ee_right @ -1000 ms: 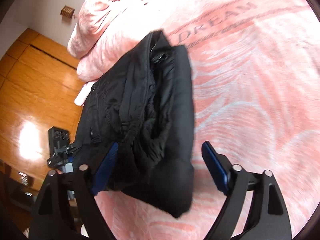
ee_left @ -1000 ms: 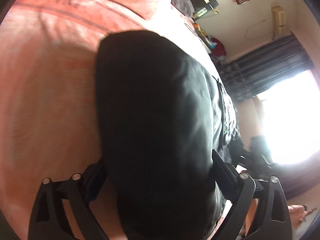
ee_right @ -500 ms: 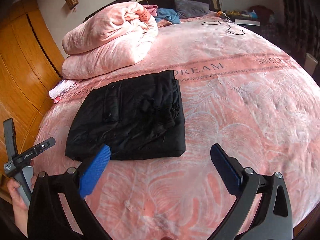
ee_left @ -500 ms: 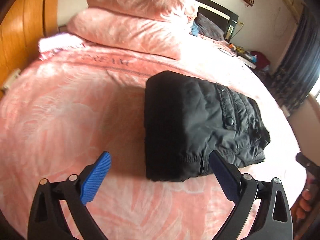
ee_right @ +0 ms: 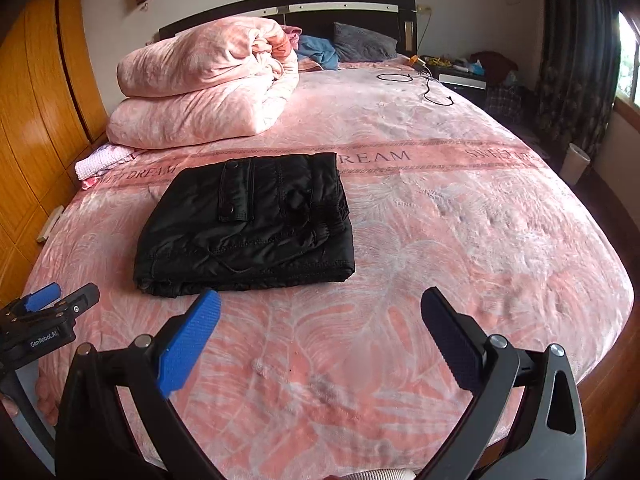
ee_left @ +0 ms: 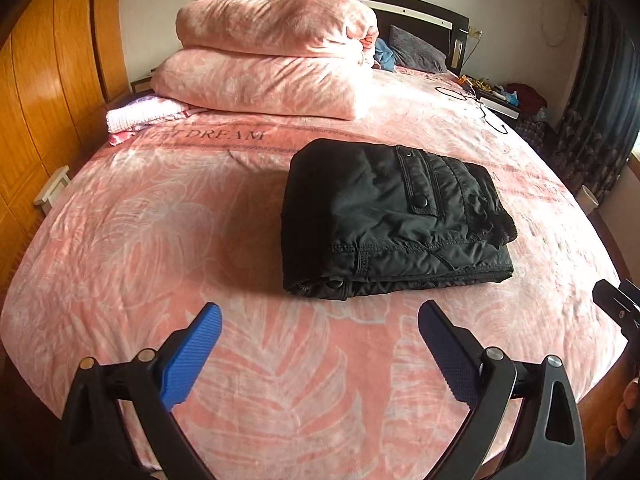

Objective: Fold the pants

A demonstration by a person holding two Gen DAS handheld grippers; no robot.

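Observation:
The black pants (ee_left: 392,220) lie folded into a compact rectangle on the pink bedspread (ee_left: 160,240), also in the right wrist view (ee_right: 248,224). My left gripper (ee_left: 320,320) is open and empty, held back above the bed's near edge, apart from the pants. My right gripper (ee_right: 320,308) is open and empty, also pulled back near the front edge. The left gripper shows at the left edge of the right wrist view (ee_right: 44,312).
A folded pink duvet (ee_left: 272,68) is stacked at the back left, with a small white-pink cloth (ee_left: 144,114) beside it. A black cable (ee_right: 424,84) lies at the far right of the bed. A wooden wardrobe (ee_right: 36,120) stands left, curtains (ee_right: 576,60) right.
Both grippers have let go of the pants and pulled back and up from the bed. The pants now lie folded and flat, farther from both cameras.

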